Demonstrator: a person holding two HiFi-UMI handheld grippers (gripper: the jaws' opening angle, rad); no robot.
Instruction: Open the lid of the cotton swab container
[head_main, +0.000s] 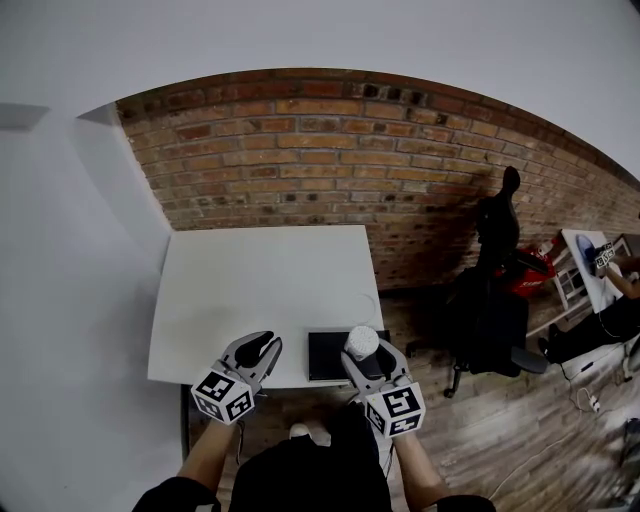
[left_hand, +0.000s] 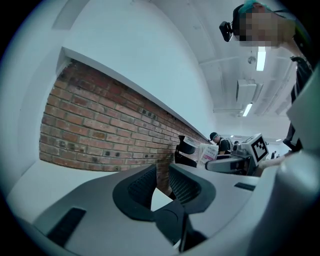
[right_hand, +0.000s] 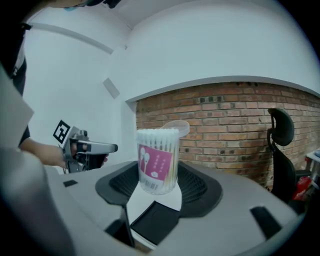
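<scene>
My right gripper (head_main: 366, 356) is shut on the cotton swab container (head_main: 361, 343), a clear tub with a pink label (right_hand: 157, 160), held upright between both pads (right_hand: 192, 182). Its top is uncovered and the white swab heads show. A clear round lid (right_hand: 177, 127) appears just behind the tub's top; whether it rests on the white table (head_main: 250, 290) I cannot tell. My left gripper (head_main: 266, 347) hovers at the table's front edge, to the left of the tub. It is open by a narrow gap with nothing in it (left_hand: 160, 184).
A flat black pad (head_main: 328, 355) lies on the table's front edge beside the tub. A brick wall (head_main: 330, 150) backs the table. A black office chair (head_main: 495, 300) stands to the right on the wooden floor, with a seated person (head_main: 612, 290) beyond.
</scene>
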